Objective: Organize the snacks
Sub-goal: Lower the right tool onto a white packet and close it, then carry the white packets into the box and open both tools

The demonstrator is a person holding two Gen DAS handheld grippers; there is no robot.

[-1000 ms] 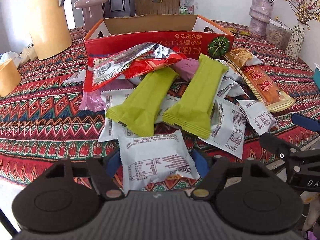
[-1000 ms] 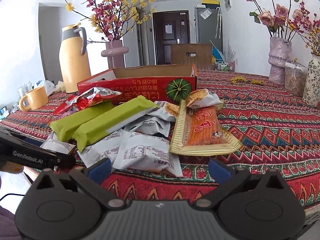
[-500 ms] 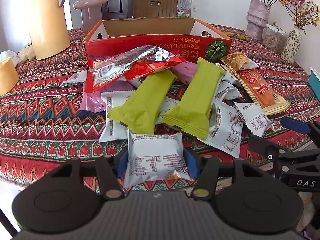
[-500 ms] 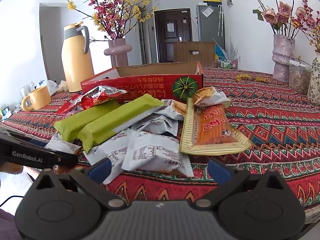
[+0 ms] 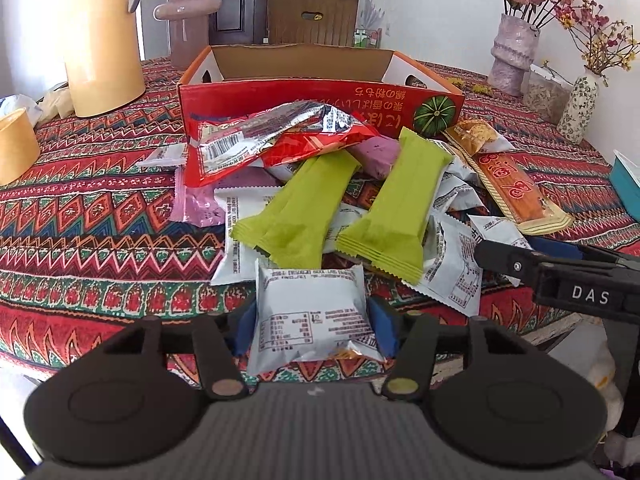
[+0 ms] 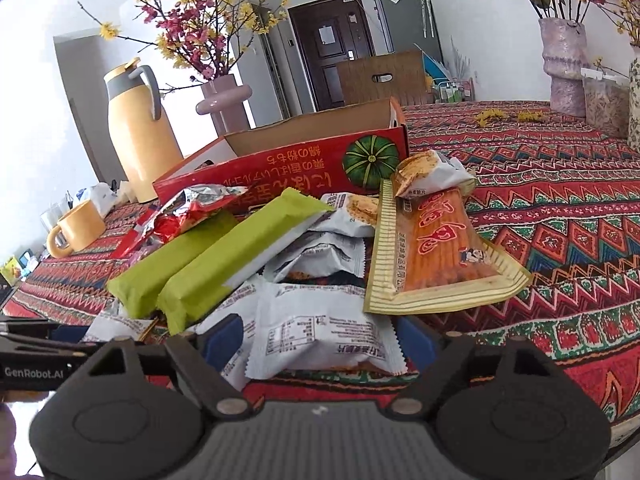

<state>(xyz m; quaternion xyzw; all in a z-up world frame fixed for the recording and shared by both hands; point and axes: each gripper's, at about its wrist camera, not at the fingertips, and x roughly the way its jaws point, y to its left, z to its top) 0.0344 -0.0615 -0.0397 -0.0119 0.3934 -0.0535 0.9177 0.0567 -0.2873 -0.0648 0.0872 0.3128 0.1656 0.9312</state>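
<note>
Snacks lie heaped on a patterned tablecloth before an open red cardboard box [image 5: 320, 94] [image 6: 280, 166]. The heap holds two green bars [image 5: 304, 204] [image 5: 396, 208], a red and silver bag [image 5: 272, 140], a long orange packet [image 5: 512, 192] [image 6: 436, 248] and several white packets. My left gripper [image 5: 314, 330] is shut on a white packet [image 5: 312, 300] at the heap's near edge. My right gripper [image 6: 320, 342] straddles another white packet [image 6: 320, 320]; its jaws are closing, with the blue pads still a little apart from the wrapper. The right gripper's black fingers [image 5: 560, 276] show beside the left one.
A yellow thermos [image 5: 104, 40] and an orange mug [image 5: 12, 148] stand at the left. Flower vases [image 5: 514, 56] [image 5: 576, 108] and a teal box [image 5: 628, 188] stand at the right. The table's near edge runs just under both grippers.
The left jaws narrowed onto the white packet and have held it since. The right gripper came in over its white packet and its jaws drew closer about it.
</note>
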